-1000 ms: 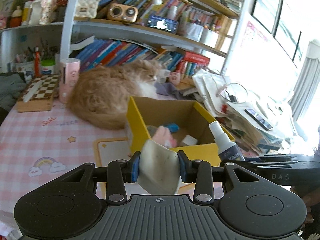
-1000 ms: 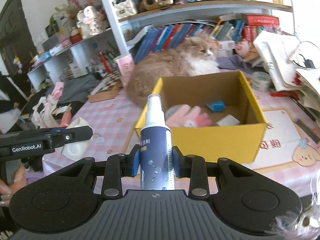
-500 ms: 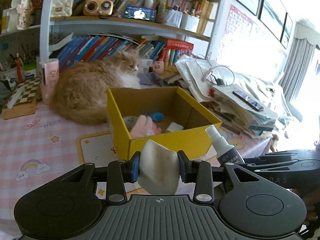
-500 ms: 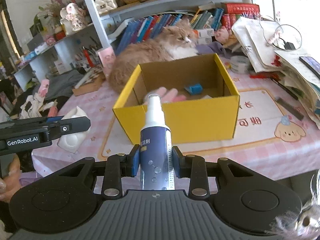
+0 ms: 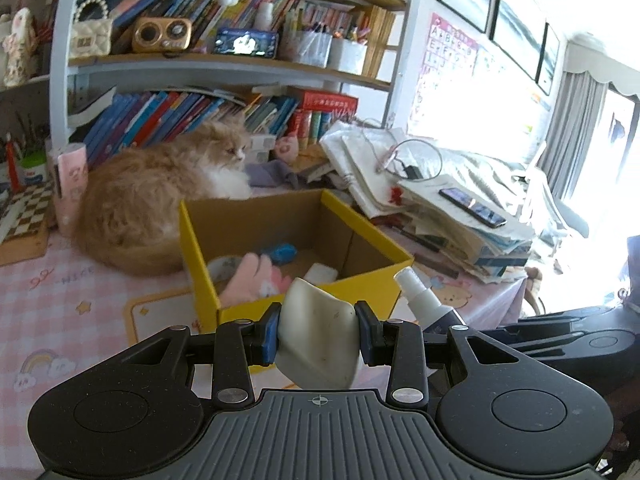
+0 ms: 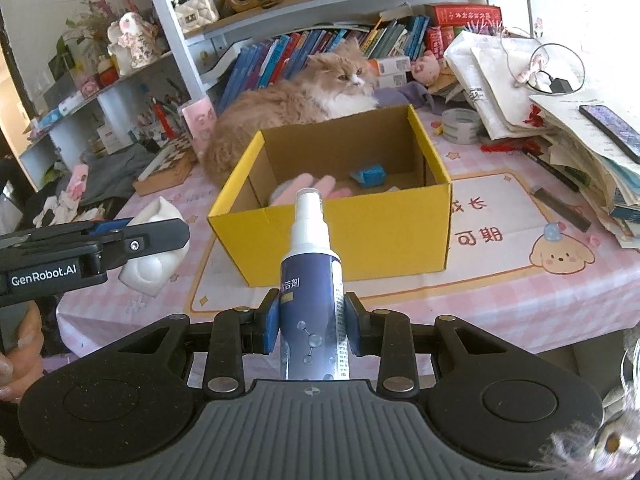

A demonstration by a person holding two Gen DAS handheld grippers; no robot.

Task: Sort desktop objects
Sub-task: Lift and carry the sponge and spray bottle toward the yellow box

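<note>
My left gripper [image 5: 318,334] is shut on a soft white object [image 5: 320,336], held in front of the yellow box [image 5: 240,312]. It also shows in the right wrist view [image 6: 154,240]. My right gripper [image 6: 312,322] is shut on a blue spray bottle [image 6: 312,308] with a white nozzle, upright, short of the yellow box [image 6: 384,232]. The bottle's top shows in the left wrist view [image 5: 420,300]. In the box lie a pink glove [image 6: 316,188], a blue item [image 6: 370,174] and a white item [image 5: 320,272].
An orange and white cat [image 6: 296,100] lies behind the box. A stack of papers with a phone [image 6: 612,128] stands at the right. A roll of tape [image 6: 460,124], a chessboard [image 6: 168,164] and bookshelves [image 6: 320,40] are at the back. The table edge [image 6: 520,344] is near.
Both grippers have drawn back from the box and risen, so the box looks smaller and farther. Each keeps its hold on its object.
</note>
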